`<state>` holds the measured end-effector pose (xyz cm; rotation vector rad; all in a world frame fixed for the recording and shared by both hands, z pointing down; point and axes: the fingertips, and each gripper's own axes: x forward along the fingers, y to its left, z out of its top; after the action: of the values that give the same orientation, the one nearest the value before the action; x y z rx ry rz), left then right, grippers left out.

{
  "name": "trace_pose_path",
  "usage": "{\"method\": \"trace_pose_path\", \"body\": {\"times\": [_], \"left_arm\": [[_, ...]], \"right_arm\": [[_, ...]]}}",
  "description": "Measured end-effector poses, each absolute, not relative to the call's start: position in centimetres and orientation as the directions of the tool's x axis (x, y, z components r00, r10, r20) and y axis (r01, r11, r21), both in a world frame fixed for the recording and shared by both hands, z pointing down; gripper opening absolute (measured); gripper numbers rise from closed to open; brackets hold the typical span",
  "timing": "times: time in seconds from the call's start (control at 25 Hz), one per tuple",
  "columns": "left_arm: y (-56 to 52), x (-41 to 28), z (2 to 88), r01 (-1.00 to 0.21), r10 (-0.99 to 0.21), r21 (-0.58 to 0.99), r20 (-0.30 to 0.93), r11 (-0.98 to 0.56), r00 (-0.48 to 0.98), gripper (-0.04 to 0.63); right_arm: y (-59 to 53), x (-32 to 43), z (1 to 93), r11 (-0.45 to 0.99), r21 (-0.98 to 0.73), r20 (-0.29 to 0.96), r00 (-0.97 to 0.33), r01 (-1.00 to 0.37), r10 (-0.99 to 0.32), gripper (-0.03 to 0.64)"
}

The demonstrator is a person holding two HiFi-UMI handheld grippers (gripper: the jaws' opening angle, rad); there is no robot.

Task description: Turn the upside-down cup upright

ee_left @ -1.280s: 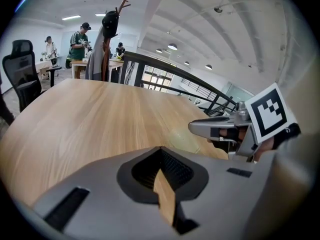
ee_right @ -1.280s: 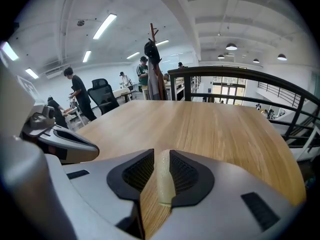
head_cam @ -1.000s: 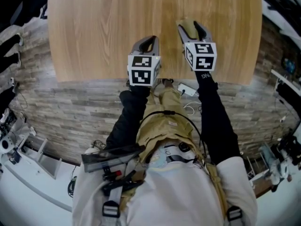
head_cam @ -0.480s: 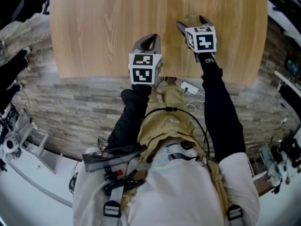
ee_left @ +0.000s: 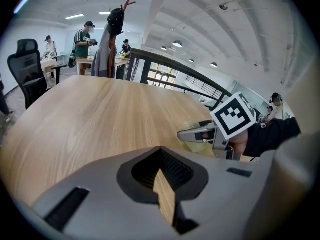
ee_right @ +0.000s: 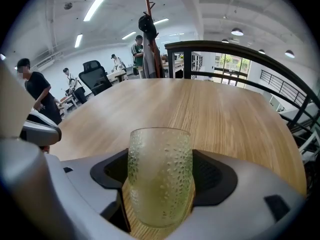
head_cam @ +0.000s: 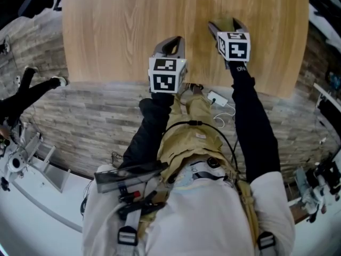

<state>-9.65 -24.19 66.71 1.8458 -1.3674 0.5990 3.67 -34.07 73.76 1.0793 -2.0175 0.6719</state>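
Note:
A greenish, dimpled glass cup point(ee_right: 160, 179) stands on the wooden table point(head_cam: 133, 31) with its wider end up. It sits between the fingers of my right gripper point(head_cam: 226, 23), whose jaws have just been opening wide and then easing in a little. They are open and apart from the glass. From the left gripper view the cup point(ee_left: 192, 137) shows as a pale patch behind the right gripper point(ee_left: 196, 133). My left gripper point(head_cam: 170, 40) hovers near the table's front edge, shut, with nothing in it.
The table's near edge point(head_cam: 176, 83) runs just below both grippers. A white adapter with a cable point(head_cam: 217, 98) lies on the stone-pattern floor. A coat rack point(ee_right: 148, 34), a black railing point(ee_right: 240, 51) and people at desks lie beyond the far end.
My right gripper has come down onto the table with the cup, and its fingers now stand wider apart around it. The left gripper has stayed where it was.

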Motion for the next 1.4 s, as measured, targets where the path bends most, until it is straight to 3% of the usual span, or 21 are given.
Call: {"method": "trace_pose_path", "body": {"times": [0.4, 1.0, 1.4], "left_arm": [[-23.6, -8.8, 66.0, -0.945, -0.601, 0.284, 0.731, -0.165, 0.325, 0.002], [-21.6, -7.8, 65.8, -0.943, -0.595, 0.282, 0.733, -0.175, 0.33, 0.002], [-21.0, -7.3, 65.9, -0.944, -0.589, 0.271, 0.739, -0.188, 0.329, 0.002]], "right_arm": [[-34.8, 3.3, 69.5, 0.52, -0.074, 0.696, -0.418, -0.851, -0.584, 0.382], [-29.8, 4.4, 70.9, 0.541, -0.027, 0.723, -0.39, -0.841, -0.57, 0.382], [-29.0, 4.6, 71.4, 0.52, -0.084, 0.712, -0.416, -0.85, -0.566, 0.38]]}}
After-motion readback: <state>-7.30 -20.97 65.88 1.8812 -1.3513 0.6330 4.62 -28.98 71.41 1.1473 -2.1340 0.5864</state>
